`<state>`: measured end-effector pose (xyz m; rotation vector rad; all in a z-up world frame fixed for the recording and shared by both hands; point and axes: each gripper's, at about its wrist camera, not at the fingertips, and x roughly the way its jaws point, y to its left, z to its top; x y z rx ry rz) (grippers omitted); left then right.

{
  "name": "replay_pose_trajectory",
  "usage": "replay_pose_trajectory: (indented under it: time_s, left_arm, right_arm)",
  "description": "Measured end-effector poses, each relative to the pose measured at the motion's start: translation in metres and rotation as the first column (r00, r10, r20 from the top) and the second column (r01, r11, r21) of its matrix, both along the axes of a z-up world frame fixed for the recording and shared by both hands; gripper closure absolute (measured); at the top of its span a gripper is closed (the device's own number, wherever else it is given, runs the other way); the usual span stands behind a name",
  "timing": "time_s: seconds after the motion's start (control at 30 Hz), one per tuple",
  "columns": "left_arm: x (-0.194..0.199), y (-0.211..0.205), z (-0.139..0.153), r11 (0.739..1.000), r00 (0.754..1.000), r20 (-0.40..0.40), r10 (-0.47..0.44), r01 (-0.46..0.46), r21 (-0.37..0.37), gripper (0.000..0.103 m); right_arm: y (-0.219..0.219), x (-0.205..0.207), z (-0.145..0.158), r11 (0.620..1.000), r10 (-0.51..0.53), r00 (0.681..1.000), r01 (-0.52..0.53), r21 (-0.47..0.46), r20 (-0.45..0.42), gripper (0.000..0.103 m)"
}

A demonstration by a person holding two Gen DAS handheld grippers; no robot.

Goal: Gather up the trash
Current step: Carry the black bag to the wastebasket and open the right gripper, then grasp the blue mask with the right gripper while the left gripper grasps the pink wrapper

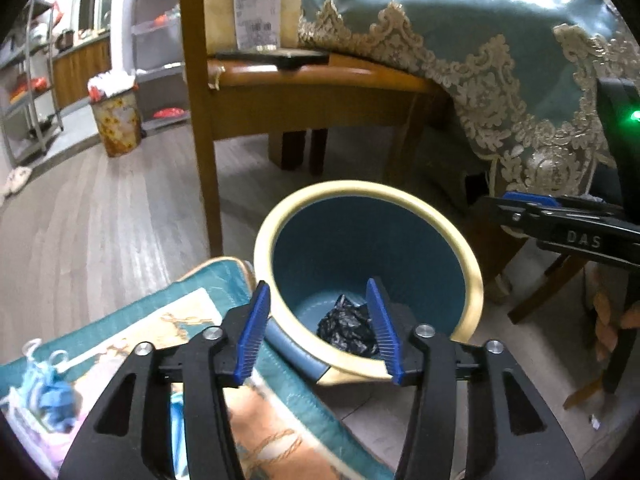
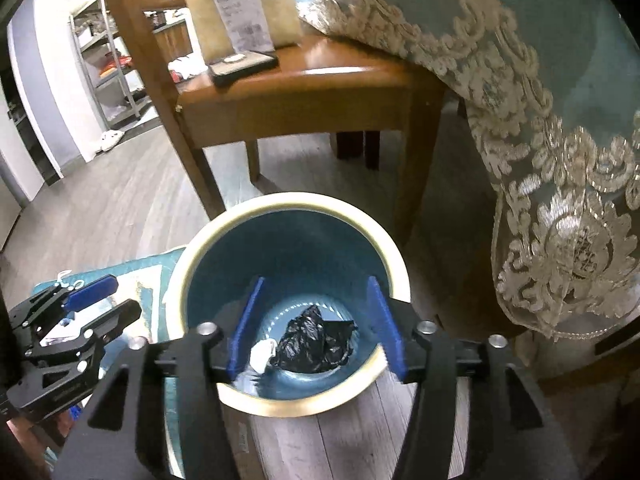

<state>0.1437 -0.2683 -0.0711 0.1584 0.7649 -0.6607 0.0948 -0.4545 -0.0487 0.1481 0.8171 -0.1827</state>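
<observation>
Left gripper has its blue pads apart w/ nothing between them, right over the near rim of the round bin. Crumpled black bag lies at the bottom of the bin. Bin sits on the floor by a wooden chair & a teal cushion

Right wrist view: right gripper is also apart & empty, above the bin. Black bag lies inside, touching a small white scrap. Left gripper is just beside the bin
</observation>
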Motion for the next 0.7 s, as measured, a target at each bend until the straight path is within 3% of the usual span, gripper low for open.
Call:
replay_pose_trajectory:
  time_s: [0.13, 0.27, 0.6, 0.7]
  left_arm:
    - [-0.013, 0.018, 0.021, 0.999, 0.999, 0.029, 0.033, -0.034, 0.011, 0.035]
    - [-0.027, 0.045, 0.044, 0.996, 0.994, 0.065, 0.085, -0.087, 0.032, 0.022]
    - [-0.065, 0.139, 0.093, 0.971, 0.966, 0.134, 0.223, -0.233, 0.062, 0.014]
    - [-0.075, 0.182, 0.102, 0.948, 0.943, 0.137, 0.305, -0.314, 0.051, 0.012]
  right_arm:
    - [0.016, -0.006, 0.014, 1.000, 0.030, 0.999, -0.031, 0.001, 0.042, 0.028]
    - [0.036, -0.014, 0.031, 0.998, 0.061, 0.995, -0.062, 0.005, 0.083, 0.020]
    - [0.117, -0.022, 0.053, 0.977, 0.211, 0.970, -0.211, -0.011, 0.119, 0.012]
    - [0.144, -0.022, 0.058, 0.967, 0.252, 0.959, -0.253, -0.013, 0.130, 0.008]
